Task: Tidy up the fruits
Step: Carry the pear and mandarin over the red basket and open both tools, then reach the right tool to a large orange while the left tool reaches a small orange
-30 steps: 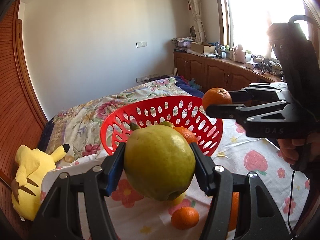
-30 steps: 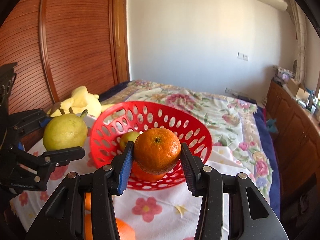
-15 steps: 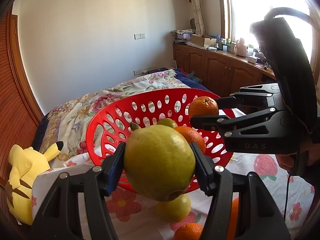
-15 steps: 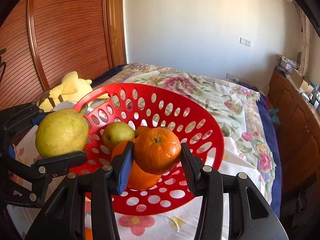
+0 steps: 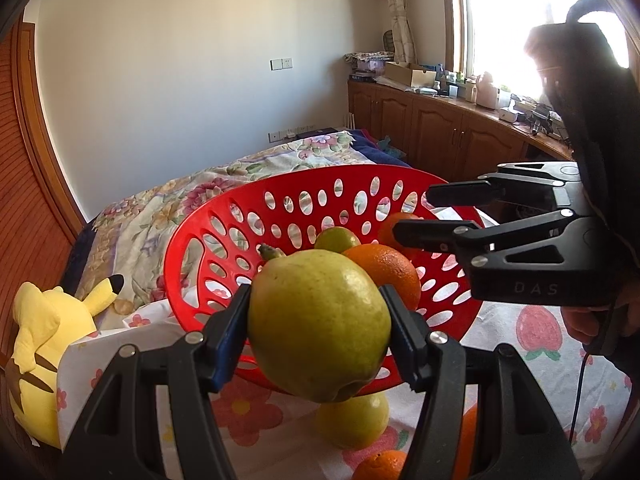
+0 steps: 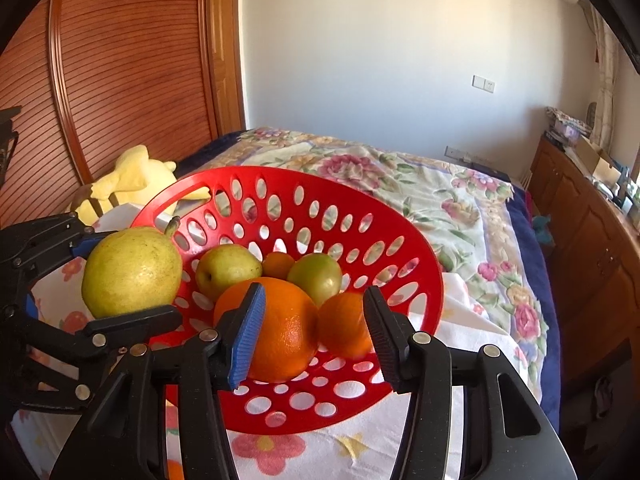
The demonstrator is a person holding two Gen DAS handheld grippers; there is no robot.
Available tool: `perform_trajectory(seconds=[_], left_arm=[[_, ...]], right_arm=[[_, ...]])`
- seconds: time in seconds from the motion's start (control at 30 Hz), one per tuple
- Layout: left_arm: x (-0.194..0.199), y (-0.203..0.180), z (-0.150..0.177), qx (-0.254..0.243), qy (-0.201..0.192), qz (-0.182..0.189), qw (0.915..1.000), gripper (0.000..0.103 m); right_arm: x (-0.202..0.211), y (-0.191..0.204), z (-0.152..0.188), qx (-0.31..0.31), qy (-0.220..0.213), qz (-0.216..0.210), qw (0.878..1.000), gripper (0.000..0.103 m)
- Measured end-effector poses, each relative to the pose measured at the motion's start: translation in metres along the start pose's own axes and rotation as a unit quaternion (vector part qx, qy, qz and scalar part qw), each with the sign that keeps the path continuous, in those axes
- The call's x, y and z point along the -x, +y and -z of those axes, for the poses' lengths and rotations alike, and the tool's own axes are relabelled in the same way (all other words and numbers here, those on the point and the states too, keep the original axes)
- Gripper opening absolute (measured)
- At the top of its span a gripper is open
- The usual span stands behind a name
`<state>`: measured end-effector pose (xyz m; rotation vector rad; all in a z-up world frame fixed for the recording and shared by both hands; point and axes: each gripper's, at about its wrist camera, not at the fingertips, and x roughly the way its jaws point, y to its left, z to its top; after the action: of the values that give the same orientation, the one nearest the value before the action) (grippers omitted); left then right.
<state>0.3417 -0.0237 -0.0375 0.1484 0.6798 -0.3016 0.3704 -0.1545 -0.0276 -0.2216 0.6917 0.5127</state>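
Observation:
My left gripper (image 5: 316,332) is shut on a large yellow-green pear (image 5: 318,322) and holds it at the near rim of the red perforated basket (image 5: 248,216); the pear also shows in the right wrist view (image 6: 130,270). My right gripper (image 6: 314,328) is open over the basket (image 6: 412,248), with a small orange (image 6: 344,326) lying in the basket between its jaws. The basket also holds a big orange (image 6: 286,330), a pear (image 6: 226,268) and a green fruit (image 6: 316,274).
A pear (image 5: 354,420) and a small orange (image 5: 380,466) lie on the flowered cloth below the left gripper. A yellow plush toy (image 5: 44,332) sits at the left. A bed with a floral cover (image 6: 460,200) lies behind, wooden cabinets (image 5: 440,132) at the right.
My right gripper opened and let go of the small orange, which now lies in the basket. Both grippers moved closer over the basket. The left gripper still holds the pear.

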Motion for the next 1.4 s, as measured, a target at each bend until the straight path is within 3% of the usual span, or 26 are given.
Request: perform_trajectory(seconds=[0.23, 0.6, 0.93, 1.4], left_arm=[[-0.006, 0.001, 0.002, 0.012, 0.014, 0.006, 0.9998, 0.062], [0.016, -0.003, 0.002, 0.009, -0.018, -0.001, 0.9998, 0.066], [0.054, -0.003, 0.031, 0.023, -0.033, -0.002, 0.9992, 0.066], [0.104, -0.014, 0.086, 0.036, -0.028, -0.005, 0.9989, 0.067]], right_arm=[[0.009, 0.0, 0.004, 0.0, -0.011, 0.003, 1.0, 0.052], [0.023, 0.007, 0.014, 0.008, -0.024, 0.001, 1.0, 0.054], [0.058, 0.025, 0.03, -0.004, -0.041, -0.007, 0.999, 0.056], [0.095, 0.06, 0.071, -0.015, -0.028, -0.009, 0.999, 0.064]])
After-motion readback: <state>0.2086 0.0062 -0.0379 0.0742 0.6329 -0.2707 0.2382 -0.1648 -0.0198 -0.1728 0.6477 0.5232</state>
